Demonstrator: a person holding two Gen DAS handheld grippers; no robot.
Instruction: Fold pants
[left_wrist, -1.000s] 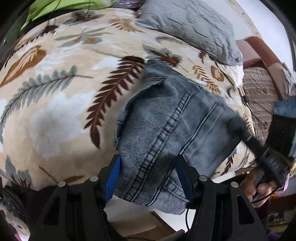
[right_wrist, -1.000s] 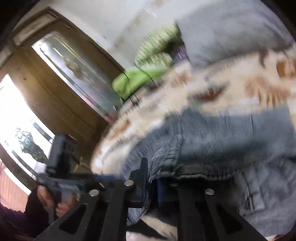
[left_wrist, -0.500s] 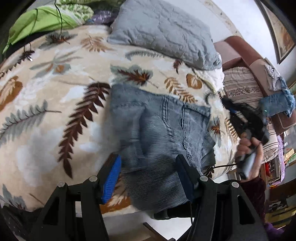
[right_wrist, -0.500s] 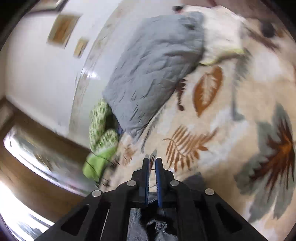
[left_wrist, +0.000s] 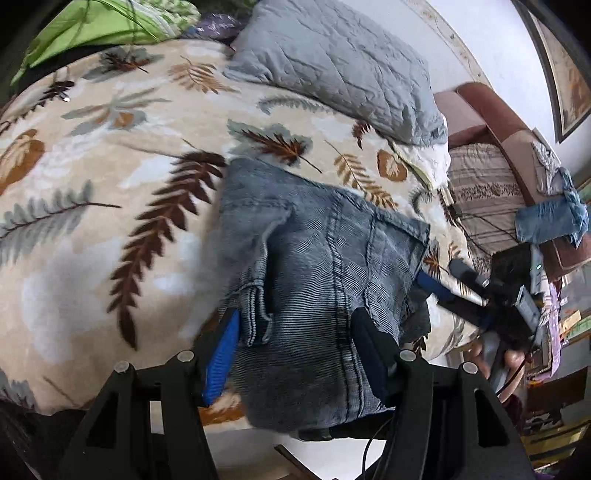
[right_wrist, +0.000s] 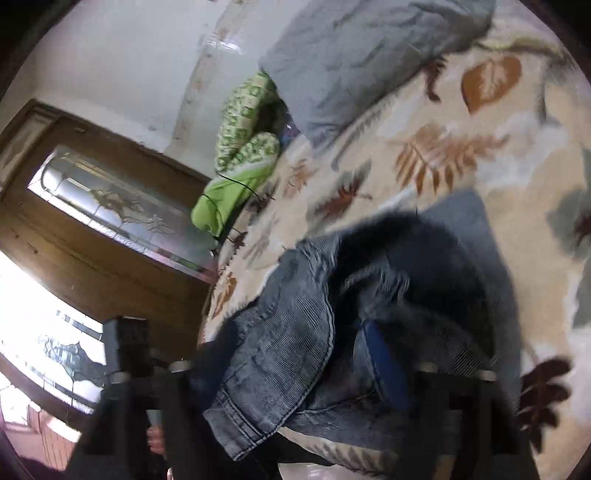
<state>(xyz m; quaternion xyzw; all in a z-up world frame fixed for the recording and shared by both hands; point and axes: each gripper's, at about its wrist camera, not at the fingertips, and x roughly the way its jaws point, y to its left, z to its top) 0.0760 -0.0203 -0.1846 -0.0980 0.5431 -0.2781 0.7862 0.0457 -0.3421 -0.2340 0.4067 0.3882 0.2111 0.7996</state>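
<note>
The pants (left_wrist: 317, 266), grey-blue denim with a fine ribbed weave and dark double-stitched seams, lie folded into a thick, roughly rectangular bundle near the front edge of the bed (left_wrist: 92, 229), on a plush cream blanket printed with brown, rust and grey fern leaves. A belt-loop corner and a rolled waistband hem stick out along the bundle's left edge, and a patch pocket with a straight stitched edge faces upper right. Behind it rests a quilted grey pillow (left_wrist: 340, 62) with a crinkled surface, and beside that a bright green patterned cloth (left_wrist: 110, 22). The left gripper (left_wrist: 295, 350) points steeply down over the near end of the bundle, its black fingers set half apart with the blue ribbed pads (left_wrist: 221, 354) on either side of the denim; the left pad stands clear of the fabric, so it looks released, not pinching. The right gripper (left_wrist: 443, 284) reaches in low from the right side of the bed toward the bundle's right edge, a hand (left_wrist: 511, 360) wrapped round its handle below. In its own blurred view the right gripper (right_wrist: 295, 373) has its jaws opening wide, with a loose curved flap of denim hanging between the fingers and a blue pad (right_wrist: 384, 365) showing beside the fabric, not pressed to it. A wooden door with a frosted glass pane (right_wrist: 110, 206) stands beyond the bed's far side
</note>
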